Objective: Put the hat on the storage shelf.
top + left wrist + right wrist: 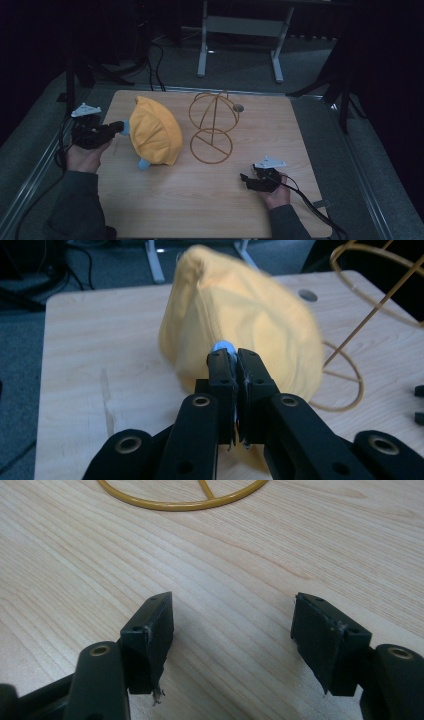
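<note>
A yellow cap [152, 131] with light blue trim lies on the wooden table [200, 205], left of centre. My left gripper [120, 127] is at the cap's left side, shut on a light blue piece of the cap [223, 346]. In the left gripper view the cap [240, 310] bulges up just beyond the closed jaws of the left gripper [235, 356]. A gold wire stand [212, 125] with a round base ring [185, 502] stands right of the cap. My right gripper [244, 180] rests low near the front right, open, its jaws [232, 612] holding nothing over bare wood.
A cable hole [238, 107] sits in the table behind the wire stand [370, 290]. Grey metal frame legs [240, 30] stand on the floor beyond the table, with cables [152, 65] to their left. A cable [310, 202] trails from the right gripper.
</note>
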`<action>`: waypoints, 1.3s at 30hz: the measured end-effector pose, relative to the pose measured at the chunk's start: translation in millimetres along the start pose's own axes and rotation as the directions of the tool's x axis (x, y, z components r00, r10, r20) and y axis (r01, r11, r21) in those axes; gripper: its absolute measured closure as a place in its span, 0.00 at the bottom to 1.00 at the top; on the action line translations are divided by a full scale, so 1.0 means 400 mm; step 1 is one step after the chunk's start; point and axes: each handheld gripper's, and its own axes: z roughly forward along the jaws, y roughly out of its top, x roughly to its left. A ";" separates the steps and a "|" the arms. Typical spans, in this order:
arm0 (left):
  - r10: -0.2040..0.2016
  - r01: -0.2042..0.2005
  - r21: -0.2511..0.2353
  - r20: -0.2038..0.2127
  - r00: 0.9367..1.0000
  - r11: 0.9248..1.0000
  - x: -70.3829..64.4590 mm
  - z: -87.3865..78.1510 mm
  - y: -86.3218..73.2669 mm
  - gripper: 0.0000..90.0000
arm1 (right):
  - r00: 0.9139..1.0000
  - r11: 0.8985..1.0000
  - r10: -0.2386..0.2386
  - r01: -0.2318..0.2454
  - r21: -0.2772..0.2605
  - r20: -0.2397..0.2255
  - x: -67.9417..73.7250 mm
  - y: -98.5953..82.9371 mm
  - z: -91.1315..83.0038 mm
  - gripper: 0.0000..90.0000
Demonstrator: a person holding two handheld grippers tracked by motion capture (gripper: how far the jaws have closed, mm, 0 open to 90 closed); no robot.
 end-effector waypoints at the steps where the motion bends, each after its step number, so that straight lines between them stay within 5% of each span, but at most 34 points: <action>1: 0.003 -0.003 -0.001 -0.003 1.000 1.000 -0.001 0.000 0.009 0.96 | 1.000 1.000 0.000 0.000 0.000 0.000 0.000 0.000 0.000 0.37; 8: -0.023 0.024 0.010 -0.040 0.999 1.000 0.016 0.064 0.059 0.96 | 1.000 1.000 0.001 -0.001 0.001 0.000 0.000 0.000 0.000 0.37; 18: 0.003 0.006 0.080 -0.115 0.993 0.997 0.023 0.189 0.110 0.93 | 1.000 1.000 0.000 0.000 0.002 -0.001 0.000 0.000 0.000 0.37; 27: -0.023 0.047 0.150 -0.156 0.987 0.988 0.034 0.256 0.102 0.72 | 1.000 1.000 -0.001 0.001 0.002 -0.002 0.000 0.000 0.000 0.36; 39: -0.002 0.040 0.206 -0.183 0.983 0.978 -0.024 0.271 0.091 0.40 | 1.000 1.000 -0.001 0.001 0.002 -0.001 0.000 0.000 0.000 0.36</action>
